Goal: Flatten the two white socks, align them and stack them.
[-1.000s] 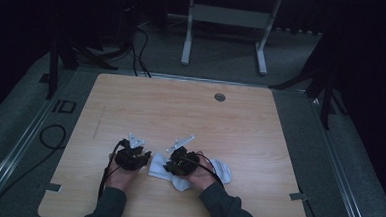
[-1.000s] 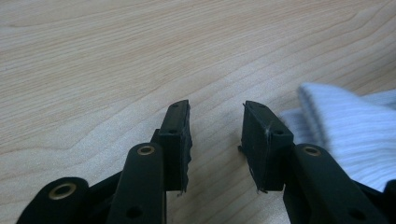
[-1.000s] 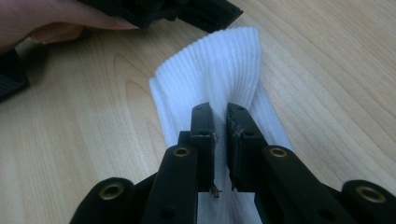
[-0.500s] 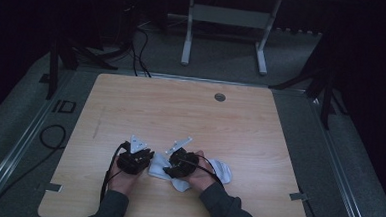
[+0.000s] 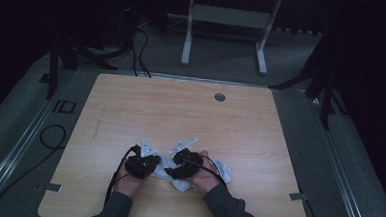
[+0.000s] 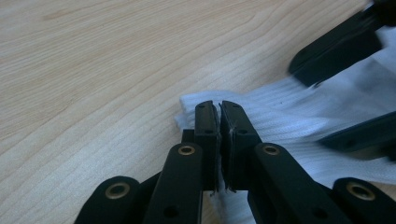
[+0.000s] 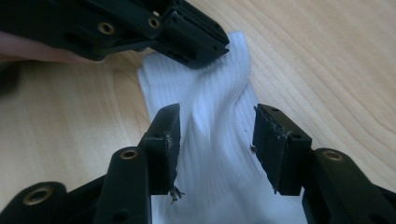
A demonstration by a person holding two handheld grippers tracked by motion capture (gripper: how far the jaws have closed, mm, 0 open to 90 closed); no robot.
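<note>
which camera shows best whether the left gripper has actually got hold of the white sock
The left gripper view: the left gripper has its jaws closed on the white sock at its ribbed edge. The right gripper view shows that pinch from across; the high view shows both small.

Dim room, pale wooden table on grey carpet

Beyond the fingers, past the table's far edge, a grey metal frame stands amid dark cables; a round grommet sits near that edge.
</note>
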